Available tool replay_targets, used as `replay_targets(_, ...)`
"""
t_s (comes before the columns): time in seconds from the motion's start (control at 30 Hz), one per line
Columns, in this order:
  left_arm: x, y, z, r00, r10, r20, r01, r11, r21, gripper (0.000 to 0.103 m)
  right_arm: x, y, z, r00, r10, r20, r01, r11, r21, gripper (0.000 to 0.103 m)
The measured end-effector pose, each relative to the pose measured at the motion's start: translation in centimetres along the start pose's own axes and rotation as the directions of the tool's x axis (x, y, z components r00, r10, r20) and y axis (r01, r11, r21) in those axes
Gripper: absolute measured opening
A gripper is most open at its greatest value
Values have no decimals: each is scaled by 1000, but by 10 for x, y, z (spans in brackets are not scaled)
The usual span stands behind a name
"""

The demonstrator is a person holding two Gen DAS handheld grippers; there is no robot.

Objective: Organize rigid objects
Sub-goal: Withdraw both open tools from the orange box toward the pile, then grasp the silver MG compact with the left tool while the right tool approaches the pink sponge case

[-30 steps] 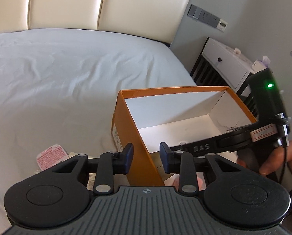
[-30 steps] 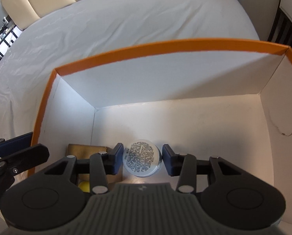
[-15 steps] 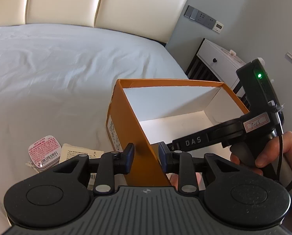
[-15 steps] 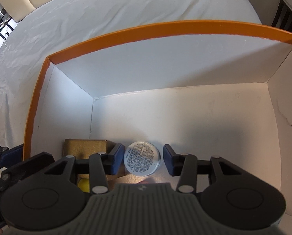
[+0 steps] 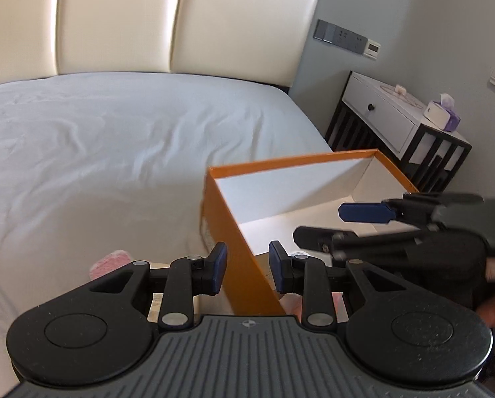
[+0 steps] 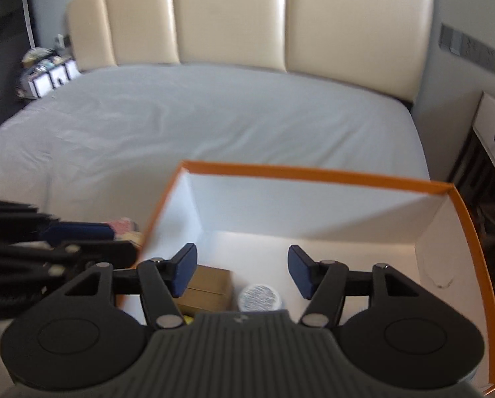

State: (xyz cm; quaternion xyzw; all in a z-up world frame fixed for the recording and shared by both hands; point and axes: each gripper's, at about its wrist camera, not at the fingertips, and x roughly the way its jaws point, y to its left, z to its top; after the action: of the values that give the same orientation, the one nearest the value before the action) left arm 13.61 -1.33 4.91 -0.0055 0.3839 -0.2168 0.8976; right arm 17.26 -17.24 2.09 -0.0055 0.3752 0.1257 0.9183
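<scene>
An orange box point(image 5: 234, 232) with a white inside stands on the bed; it also shows in the right wrist view point(image 6: 313, 174). Inside it lie a round white tin point(image 6: 260, 297) and a brown box point(image 6: 206, 287). My right gripper point(image 6: 242, 272) is open and empty above the tin and clear of it; it shows blurred in the left wrist view point(image 5: 340, 224). My left gripper point(image 5: 247, 270) is open and empty, its fingers either side of the orange box's near left wall. A pink packet point(image 5: 109, 262) lies on the sheet left of the box.
The white bed sheet point(image 5: 98, 152) stretches left and far to a cream headboard point(image 5: 181, 23). A white and black nightstand point(image 5: 400, 126) stands right of the bed with a tissue box point(image 5: 445, 116) on it. A pale flat packet point(image 5: 156, 308) lies under my left gripper.
My right gripper has let go of the white tin, opened wider and lifted up and back out of the box. My left gripper has tilted upward a little.
</scene>
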Motion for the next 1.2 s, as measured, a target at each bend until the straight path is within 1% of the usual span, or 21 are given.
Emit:
replay_targets(0.1,-16,10,0,998,63,-13,-63,998,0,34,-19,17,-4,996,53,70,-50,998,-37,60)
replay_targets(0.17,-24,22,-2,995,91,-29,-92,995,-30,34,-27,30,-8,991,102,92,-95,993,-70,61)
replay_targets(0.27,-32,46,-9,992,115,-47,-120,986,-115,34,-32,52,-12,979,186,82,-176,977,-118,62)
replay_targets(0.33,-33,60,-17,990,123,-64,-132,975,-181,34,-32,70,-16,976,211,60,-201,969,-147,62)
replay_targets(0.47,-28,85,-32,982,143,-125,-174,938,-299,34,-29,104,-23,965,263,14,-254,942,-219,61)
replay_targets(0.53,-20,96,-39,974,155,-166,-204,915,-347,34,-23,121,-26,965,260,-20,-256,929,-268,61)
replay_targets(0.6,-11,105,-45,970,146,-192,-211,900,-382,34,-10,136,-28,970,237,-56,-243,921,-306,54)
replay_targets(0.67,-2,112,-50,966,155,-206,-227,891,-393,35,7,144,-28,971,215,-104,-237,919,-314,50)
replay_targets(0.73,9,122,-53,952,174,-251,-268,870,-414,35,27,150,-27,969,193,-156,-233,924,-304,50)
replay_targets(0.8,16,135,-59,953,135,-269,-253,845,-471,36,46,154,-24,962,184,-201,-238,926,-292,50)
replay_targets(0.83,21,141,-61,952,114,-283,-248,828,-503,40,53,155,-23,959,183,-215,-242,927,-288,50)
replay_targets(0.87,22,145,-64,950,126,-286,-265,811,-521,44,60,157,-23,957,179,-228,-242,927,-287,50)
replay_targets(0.9,21,147,-64,945,167,-280,-295,802,-519,46,66,160,-24,956,168,-239,-236,928,-290,51)
replay_targets(0.93,20,149,-64,938,206,-280,-328,790,-518,52,72,163,-24,956,164,-244,-234,928,-291,52)
replay_targets(0.97,21,151,-65,936,215,-280,-338,777,-531,59,75,164,-24,955,175,-240,-242,927,-286,54)
replay_targets(1.0,22,155,-67,941,201,-274,-325,767,-553,61,77,166,-24,953,172,-248,-242,927,-288,54)
replay_targets(1.03,22,157,-68,945,179,-272,-309,762,-570,66,82,169,-24,953,157,-258,-233,927,-295,54)
replay_targets(1.07,23,158,-69,946,172,-275,-305,760,-573,72,85,170,-24,953,151,-262,-229,927,-298,54)
replay_targets(1.13,25,160,-72,946,149,-287,-296,757,-583,79,92,171,-24,949,155,-275,-236,928,-290,54)
replay_targets(1.17,26,161,-73,946,138,-293,-293,753,-590,84,94,172,-24,945,160,-284,-242,928,-282,54)
replay_targets(1.2,28,164,-74,946,125,-300,-290,744,-602,86,97,172,-23,942,165,-291,-247,929,-275,53)
